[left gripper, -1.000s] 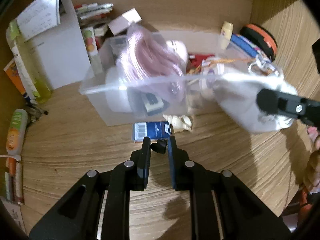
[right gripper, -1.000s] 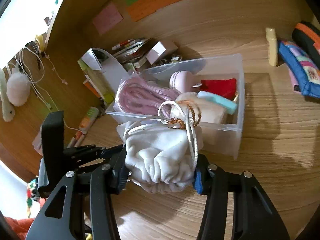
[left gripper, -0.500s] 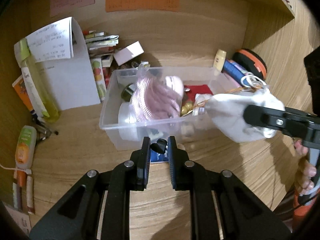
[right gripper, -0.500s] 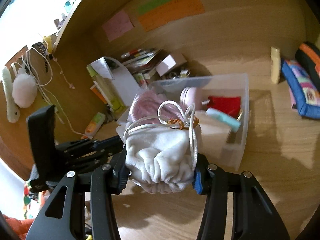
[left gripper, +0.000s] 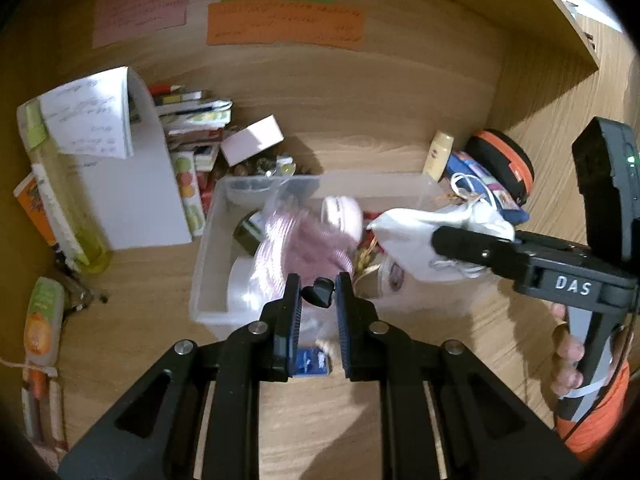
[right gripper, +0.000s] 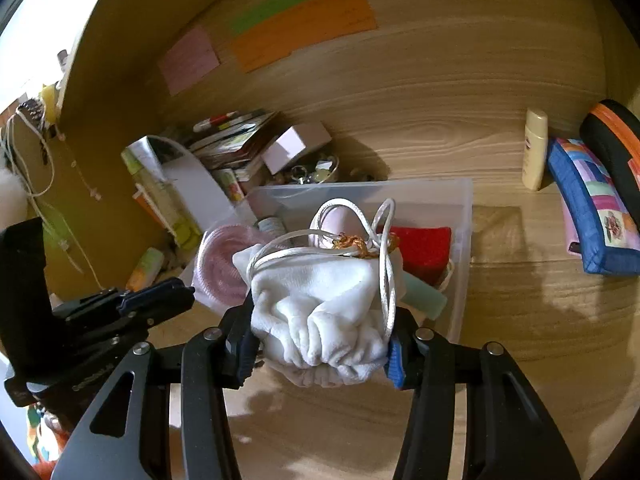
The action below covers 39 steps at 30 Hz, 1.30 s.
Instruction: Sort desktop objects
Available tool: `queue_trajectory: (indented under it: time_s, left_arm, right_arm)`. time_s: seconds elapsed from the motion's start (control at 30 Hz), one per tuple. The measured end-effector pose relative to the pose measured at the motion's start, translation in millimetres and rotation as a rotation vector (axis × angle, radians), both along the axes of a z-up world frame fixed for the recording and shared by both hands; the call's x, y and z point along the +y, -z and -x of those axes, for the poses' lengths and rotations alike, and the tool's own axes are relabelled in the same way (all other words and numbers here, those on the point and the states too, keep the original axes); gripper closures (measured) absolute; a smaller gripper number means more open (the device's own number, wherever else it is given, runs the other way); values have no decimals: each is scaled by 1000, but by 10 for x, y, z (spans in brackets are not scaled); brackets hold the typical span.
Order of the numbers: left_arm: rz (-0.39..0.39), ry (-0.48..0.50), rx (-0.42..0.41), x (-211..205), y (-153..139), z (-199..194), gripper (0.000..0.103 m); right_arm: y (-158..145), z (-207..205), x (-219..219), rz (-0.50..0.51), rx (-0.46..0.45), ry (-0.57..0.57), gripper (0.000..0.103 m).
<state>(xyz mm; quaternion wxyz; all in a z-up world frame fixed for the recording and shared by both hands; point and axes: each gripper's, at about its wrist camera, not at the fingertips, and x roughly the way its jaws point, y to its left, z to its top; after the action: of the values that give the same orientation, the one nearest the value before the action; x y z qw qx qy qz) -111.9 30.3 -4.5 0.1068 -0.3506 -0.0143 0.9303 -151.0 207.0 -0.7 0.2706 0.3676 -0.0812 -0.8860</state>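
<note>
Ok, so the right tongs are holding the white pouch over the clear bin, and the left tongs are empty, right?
Not quite. The left tongs aren't empty: they're shut on a small black thing, seen in the left wrist view. The right tongs do hold the white pouch over the clear bin.

Before you, the storage bin (right gripper: 460, 216) sits mid-counter (right gripper: 520, 320); your pouch (right gripper: 332, 304) hangs over its near edge. Left of it stands the paper pad (left gripper: 132, 200), right the tube (right gripper: 534, 156) and pencil case (right gripper: 596, 220), behind it the small box (right gripper: 296, 146).
</note>
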Motion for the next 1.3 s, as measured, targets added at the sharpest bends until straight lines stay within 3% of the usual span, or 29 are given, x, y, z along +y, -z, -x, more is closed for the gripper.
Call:
queue_trajectory:
  time_s: [0.37,0.83,1.17,1.23,1.3]
  left_arm:
    - [-1,67,-34,234,63,389,87]
    - [65,70,-77,452,261,628,87]
    - [75,54,-103,400,272,621,87]
    - [69,56,-113,380,264,606,83]
    - [68,45,-104,341,239,556,67]
  right_arm:
    - [-11,308,-121,-97,52,25,57]
    - [98,416,-195,-174,92,48,56]
    - [82,365,-208,-181,35,17,47]
    - [61,337,-217,-195,38,19,40]
    - [29,296,-210,-205,41,23,33]
